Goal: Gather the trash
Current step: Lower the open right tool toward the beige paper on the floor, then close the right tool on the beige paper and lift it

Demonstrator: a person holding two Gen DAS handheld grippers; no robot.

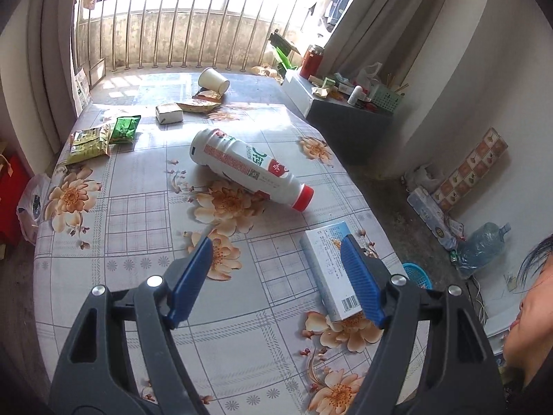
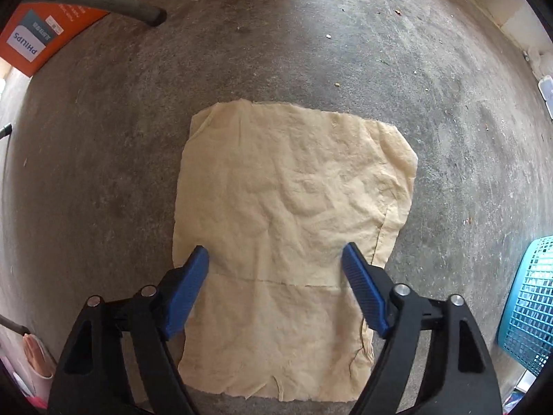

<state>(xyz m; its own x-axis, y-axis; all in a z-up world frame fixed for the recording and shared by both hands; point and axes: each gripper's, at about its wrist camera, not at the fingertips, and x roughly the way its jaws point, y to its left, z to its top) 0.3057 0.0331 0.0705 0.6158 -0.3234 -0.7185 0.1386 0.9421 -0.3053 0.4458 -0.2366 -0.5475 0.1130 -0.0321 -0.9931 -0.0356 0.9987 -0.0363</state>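
In the left wrist view my left gripper [image 1: 276, 252] hangs open above a floral tablecloth [image 1: 138, 207], nothing between its blue pads. A white bottle with a red cap [image 1: 249, 169] lies on its side just beyond the fingertips. A white and blue carton [image 1: 325, 269] lies flat by the right finger, partly hidden behind it. Farther back are a tipped paper cup [image 1: 212, 79], a white packet [image 1: 169, 113], a crumpled wrapper [image 1: 198, 105] and two green snack bags [image 1: 103, 136]. My right gripper [image 2: 276, 252] points down at the concrete floor, open and empty, over a beige cloth [image 2: 287, 235].
A teal mesh basket [image 2: 528, 304] stands on the floor right of the cloth; a blue basket [image 1: 418, 275] also shows beside the table. An orange carton [image 2: 45, 34] and a grey pole [image 2: 103, 0] lie beyond the cloth. A cluttered cabinet [image 1: 345, 103] stands far right; a person's head [image 1: 532, 311] is at the edge.
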